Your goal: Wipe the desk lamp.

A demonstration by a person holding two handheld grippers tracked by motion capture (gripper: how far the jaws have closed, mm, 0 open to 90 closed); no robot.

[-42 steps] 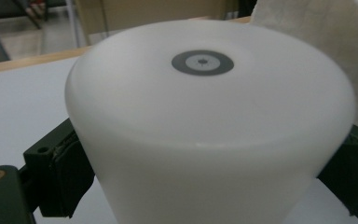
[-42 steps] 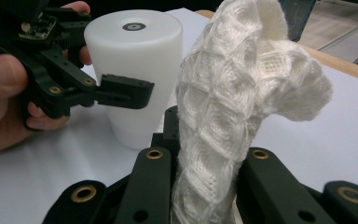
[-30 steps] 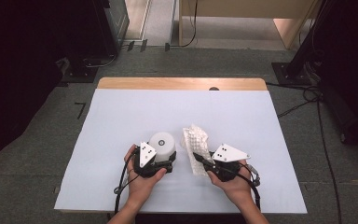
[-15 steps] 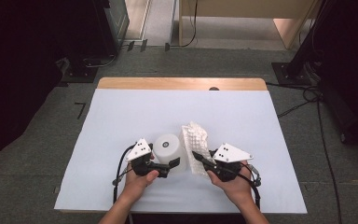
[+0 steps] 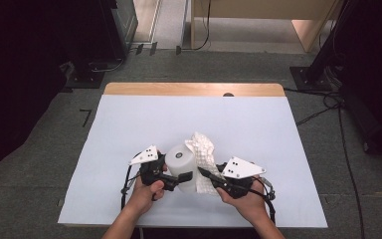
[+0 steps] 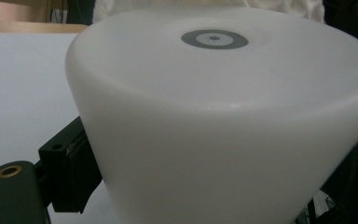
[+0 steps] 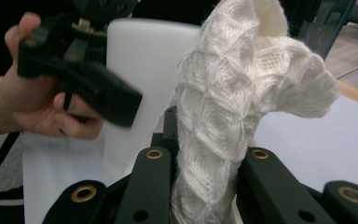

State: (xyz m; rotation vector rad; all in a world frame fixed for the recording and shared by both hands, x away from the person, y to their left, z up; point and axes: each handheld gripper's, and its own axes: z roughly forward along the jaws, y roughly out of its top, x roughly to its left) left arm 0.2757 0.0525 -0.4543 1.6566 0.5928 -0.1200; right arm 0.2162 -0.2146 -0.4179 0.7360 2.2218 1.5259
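A white frosted plastic cup (image 5: 179,159) stands base-up on the table's near middle, a grey ring mark on its base (image 6: 214,39). My left gripper (image 5: 183,180) is shut on the cup's wall, one jaw on each side of the cup (image 6: 214,116). Right beside the cup is a white knitted cloth (image 5: 202,149), bunched and standing upward. My right gripper (image 5: 205,174) is shut on the cloth's lower part; in the right gripper view the cloth (image 7: 242,79) rises from between the gripper (image 7: 205,158) jaws, with the cup (image 7: 140,51) and the other hand behind it.
A white sheet (image 5: 129,124) covers the table, with a bare wooden strip (image 5: 194,89) along the far edge. Dark equipment stands (image 5: 104,30) and cables (image 5: 323,107) lie on the grey floor beyond and to the right.
The cup has shifted a little right and nearer, up against the cloth, and now shows more of its side. Both hands have stayed almost in place.
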